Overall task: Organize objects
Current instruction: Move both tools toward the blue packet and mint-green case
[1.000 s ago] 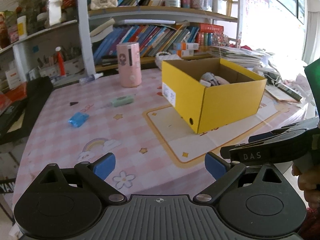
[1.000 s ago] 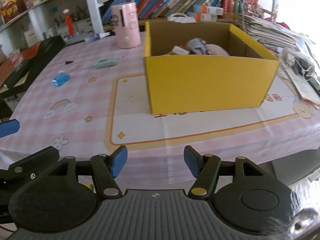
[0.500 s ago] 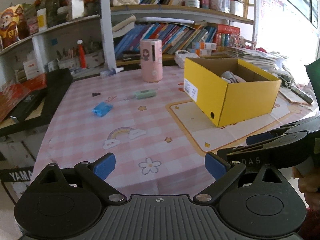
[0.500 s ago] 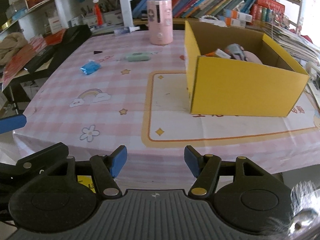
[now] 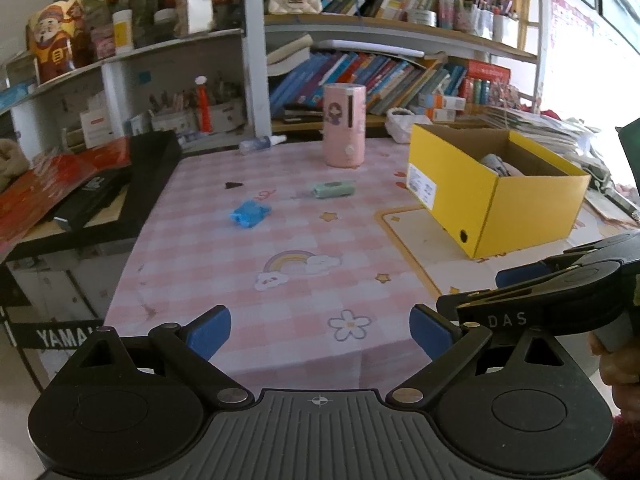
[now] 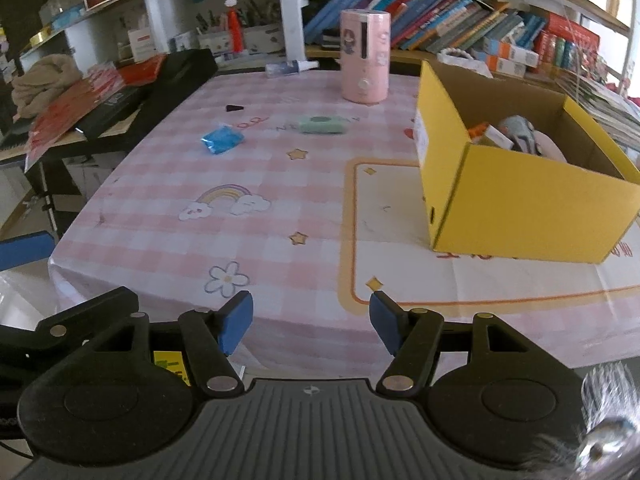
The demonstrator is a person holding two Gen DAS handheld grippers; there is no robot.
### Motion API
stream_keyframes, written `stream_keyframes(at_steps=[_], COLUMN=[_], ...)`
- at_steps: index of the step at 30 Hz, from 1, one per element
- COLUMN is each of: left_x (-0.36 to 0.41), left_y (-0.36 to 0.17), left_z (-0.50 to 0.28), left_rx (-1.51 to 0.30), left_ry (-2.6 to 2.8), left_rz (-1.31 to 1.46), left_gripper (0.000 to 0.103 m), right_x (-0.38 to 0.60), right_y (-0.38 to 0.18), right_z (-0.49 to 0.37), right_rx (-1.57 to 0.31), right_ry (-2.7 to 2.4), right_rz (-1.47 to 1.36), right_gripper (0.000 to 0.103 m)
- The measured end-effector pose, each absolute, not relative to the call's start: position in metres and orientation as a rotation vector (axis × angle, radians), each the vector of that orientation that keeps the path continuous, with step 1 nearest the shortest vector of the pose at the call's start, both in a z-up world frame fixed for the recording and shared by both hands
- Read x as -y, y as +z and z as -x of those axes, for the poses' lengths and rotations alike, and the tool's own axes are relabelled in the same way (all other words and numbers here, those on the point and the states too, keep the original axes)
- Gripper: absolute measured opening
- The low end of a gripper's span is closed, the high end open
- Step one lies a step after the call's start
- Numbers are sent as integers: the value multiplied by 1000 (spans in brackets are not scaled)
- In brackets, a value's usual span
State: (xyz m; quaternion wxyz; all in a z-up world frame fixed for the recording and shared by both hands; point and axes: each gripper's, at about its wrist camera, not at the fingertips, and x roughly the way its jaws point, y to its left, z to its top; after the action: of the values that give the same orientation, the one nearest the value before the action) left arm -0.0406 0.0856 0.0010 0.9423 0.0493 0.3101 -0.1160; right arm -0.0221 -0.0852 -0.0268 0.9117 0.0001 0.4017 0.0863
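A yellow cardboard box stands on the right of the pink checked table and holds several items. A blue packet, a green case, a small black triangle and a pink cylinder sit on the table's far half. My left gripper is open and empty at the near table edge. My right gripper is open and empty at the near edge; it also shows in the left wrist view.
A small spray bottle lies at the table's far edge. Bookshelves run behind the table. A black case with red folders sits on a side table at the left. Stacked papers lie right of the box.
Both grippers have pulled back and swung left, so the table and box look farther away and more of the left side shows. Both stay open and empty.
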Motion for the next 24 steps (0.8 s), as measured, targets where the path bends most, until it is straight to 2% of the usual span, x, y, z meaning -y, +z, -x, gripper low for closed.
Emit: stream_keyframes(at_steps=[13, 24], left_x=[-98, -98], left_y=[-2, -3], left_z=[19, -40], left_rx=[-642, -649], left_ry=[-181, -138], left_rz=[-74, -48], left_gripper=[98, 98], right_x=[68, 64], right_y=[-30, -29], right_z=[-11, -73], right_rx=[-836, -835], right_ry=[230, 265], right_rz=[25, 52], right_gripper=[63, 62])
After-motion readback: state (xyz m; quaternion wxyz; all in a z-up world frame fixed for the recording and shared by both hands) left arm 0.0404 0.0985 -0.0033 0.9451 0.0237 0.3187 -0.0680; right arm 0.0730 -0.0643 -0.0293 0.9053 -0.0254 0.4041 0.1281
